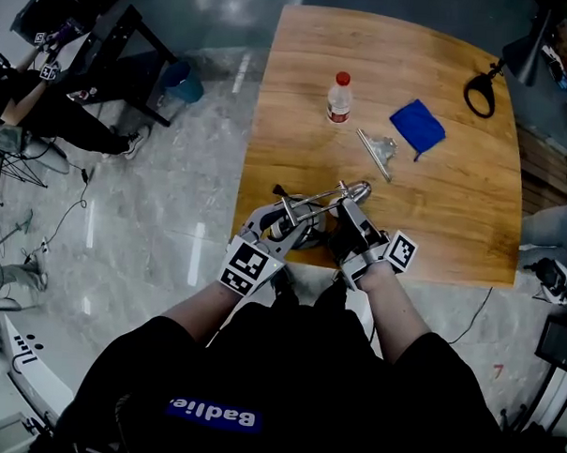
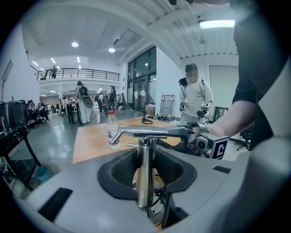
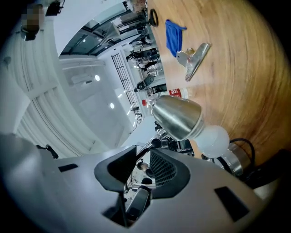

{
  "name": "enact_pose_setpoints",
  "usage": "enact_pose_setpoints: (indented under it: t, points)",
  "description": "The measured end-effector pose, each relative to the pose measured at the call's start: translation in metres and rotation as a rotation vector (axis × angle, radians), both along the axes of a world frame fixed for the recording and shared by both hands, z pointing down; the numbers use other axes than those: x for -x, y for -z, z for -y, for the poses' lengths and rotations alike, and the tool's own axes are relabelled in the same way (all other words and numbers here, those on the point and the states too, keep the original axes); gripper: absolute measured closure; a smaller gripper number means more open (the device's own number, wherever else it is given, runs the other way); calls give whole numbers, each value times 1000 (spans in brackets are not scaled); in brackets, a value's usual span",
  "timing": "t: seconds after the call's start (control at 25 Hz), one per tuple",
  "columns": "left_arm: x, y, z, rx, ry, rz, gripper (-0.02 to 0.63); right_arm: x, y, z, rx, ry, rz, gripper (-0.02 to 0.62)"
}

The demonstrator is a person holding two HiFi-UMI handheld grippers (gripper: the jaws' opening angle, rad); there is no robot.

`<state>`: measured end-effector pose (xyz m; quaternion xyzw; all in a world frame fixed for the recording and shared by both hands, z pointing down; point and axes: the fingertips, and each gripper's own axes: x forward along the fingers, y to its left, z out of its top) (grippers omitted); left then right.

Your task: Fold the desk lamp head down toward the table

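Note:
A chrome desk lamp stands at the near edge of the wooden table (image 1: 453, 219). In the head view its head (image 1: 357, 188) sits at the end of a thin arm (image 1: 313, 201). My left gripper (image 1: 285, 226) is shut on the lamp's upright chrome post (image 2: 145, 168); in the left gripper view the horizontal arm (image 2: 150, 132) runs across above the jaws. My right gripper (image 1: 348, 219) is shut on the thin arm just behind the head. The right gripper view shows the chrome shade (image 3: 177, 116) and white bulb (image 3: 213, 139) just past the jaws, facing the tabletop.
Further back on the table stand a clear bottle with a red cap (image 1: 339, 97), a blue cloth (image 1: 417, 126), a metal clip (image 1: 378, 152) and a black looped tool (image 1: 480, 92). The lamp's cable (image 3: 243, 145) curls by its base. A person (image 2: 195, 98) stands beyond the table.

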<state>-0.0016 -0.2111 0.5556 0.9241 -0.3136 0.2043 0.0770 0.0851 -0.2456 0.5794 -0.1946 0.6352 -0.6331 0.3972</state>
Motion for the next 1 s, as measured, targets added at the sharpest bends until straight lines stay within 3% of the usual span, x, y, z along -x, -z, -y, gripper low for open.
enact_pose_setpoints:
  t: [0.32,0.68,0.84,1.0]
  points:
    - [1,-2,0,9,2,-6,479,4,-12,-3,21,-47,93,502]
    - [-2,-3,1,-11,1,-1,479,3,-8,-5,-21,-36,95,491]
    - [-3,-3,2,-19,-23,-8,479,-1,5,-9,-56,-49,150,374]
    - [5,3,1,-23,-41,-42,454,5,16,-32,-66,-57,79,370]
